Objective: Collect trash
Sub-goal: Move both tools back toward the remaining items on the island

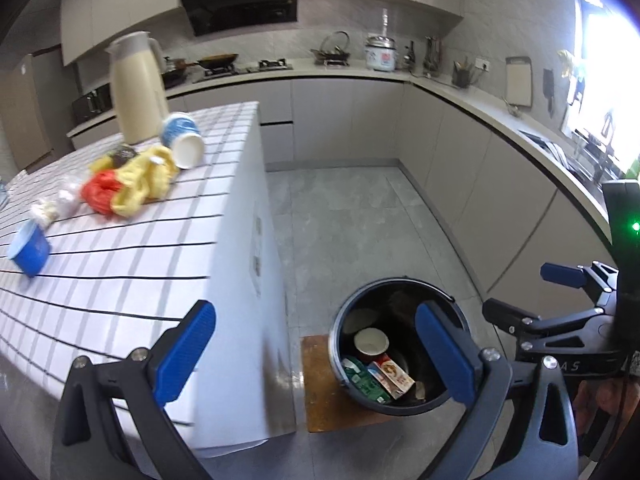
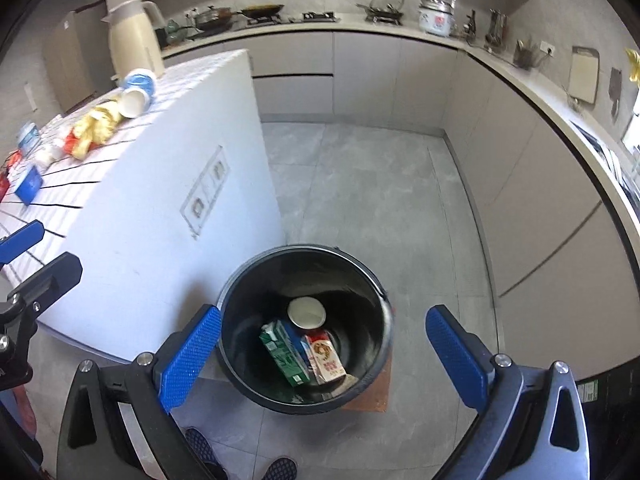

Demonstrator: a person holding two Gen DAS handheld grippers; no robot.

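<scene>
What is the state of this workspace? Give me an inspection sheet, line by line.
Surface: white tiled counter, trash on its far half.
Job's things: black round bin on the floor holds a green carton, red-white carton, paper cup.
Clutter: tipped blue-white cup, yellow bag, red bag, blue box, cream jug.
Grippers: left hand-held gripper and right hand-held gripper open, empty.
Cables: nothing seen.
Surroundings: kitchen cabinets, stove.

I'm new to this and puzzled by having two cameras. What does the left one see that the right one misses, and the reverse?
Only the left camera shows the bright window and the right gripper from the side, open. Only the right camera shows the person's slippers and the wall sockets on the counter's side. Both show the black bin holding cartons, and the tipped cup and yellow wrapper on the counter.
</scene>
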